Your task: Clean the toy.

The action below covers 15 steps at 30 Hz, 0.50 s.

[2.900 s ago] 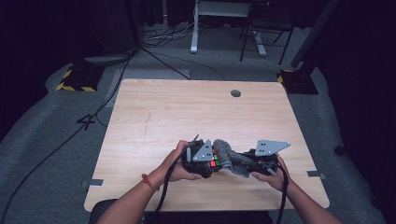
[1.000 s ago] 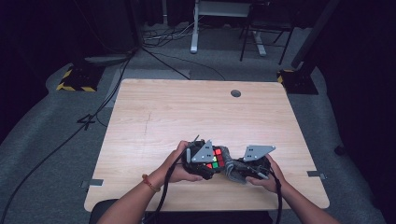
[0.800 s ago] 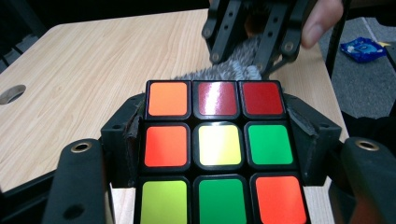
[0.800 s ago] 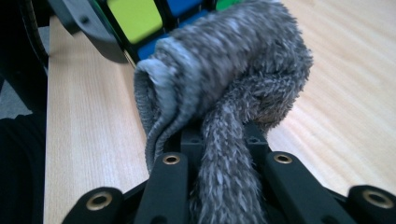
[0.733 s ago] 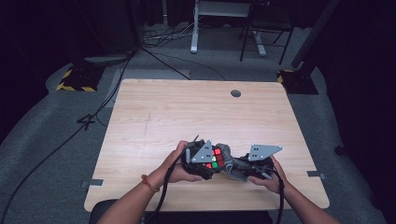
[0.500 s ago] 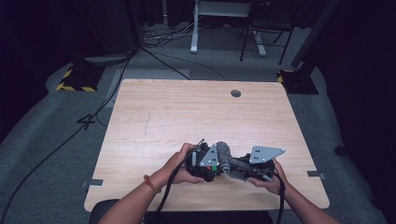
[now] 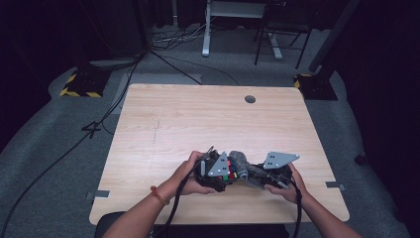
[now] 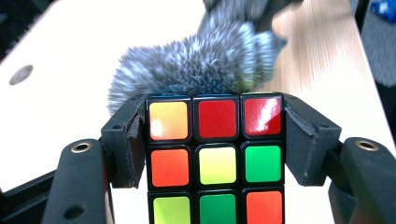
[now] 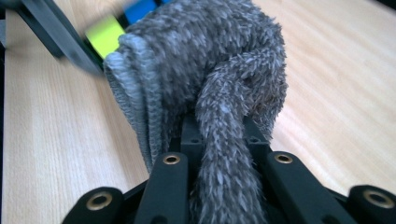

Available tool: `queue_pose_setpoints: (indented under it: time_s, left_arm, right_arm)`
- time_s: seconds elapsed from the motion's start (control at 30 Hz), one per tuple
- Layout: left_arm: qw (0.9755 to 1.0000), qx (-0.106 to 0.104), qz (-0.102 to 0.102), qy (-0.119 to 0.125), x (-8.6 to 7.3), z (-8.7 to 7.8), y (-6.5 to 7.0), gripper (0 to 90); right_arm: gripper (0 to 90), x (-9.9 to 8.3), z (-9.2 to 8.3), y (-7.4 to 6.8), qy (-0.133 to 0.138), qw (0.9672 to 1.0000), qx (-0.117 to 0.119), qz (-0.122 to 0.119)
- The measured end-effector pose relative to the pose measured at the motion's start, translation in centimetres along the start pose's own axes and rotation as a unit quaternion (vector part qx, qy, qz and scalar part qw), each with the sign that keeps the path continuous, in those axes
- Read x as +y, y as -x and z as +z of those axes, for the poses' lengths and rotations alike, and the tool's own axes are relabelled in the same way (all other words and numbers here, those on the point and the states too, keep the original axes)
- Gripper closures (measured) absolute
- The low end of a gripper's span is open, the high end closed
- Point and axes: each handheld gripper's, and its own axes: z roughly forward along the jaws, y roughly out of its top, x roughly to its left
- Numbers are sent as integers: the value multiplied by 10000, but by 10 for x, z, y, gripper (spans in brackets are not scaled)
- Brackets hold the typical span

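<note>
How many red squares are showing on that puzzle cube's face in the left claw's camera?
2 red squares: top-middle and top-right of the cube, clamped in the left claw. The bottom row is cut off, and other faces are hidden behind the grey fuzzy cloth.

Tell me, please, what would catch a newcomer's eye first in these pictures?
Most striking is the colourful puzzle cube, clamped between the left gripper's black jaws near the table's front edge. Right against it is a fuzzy grey cloth, bunched and pinched in the right gripper, pressed to the cube's far side. Both hands meet there, in front of the person.
</note>
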Motion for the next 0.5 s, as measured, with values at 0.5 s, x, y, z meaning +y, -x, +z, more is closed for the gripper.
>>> queue_pose_setpoints:
  time_s: [0.5]
  left_arm:
    - [9987, -169, -251, 403, -2, -8, -7, 327]
  right_arm:
    - [772, -8, 2, 10, 716, 9885, 1034, 838]
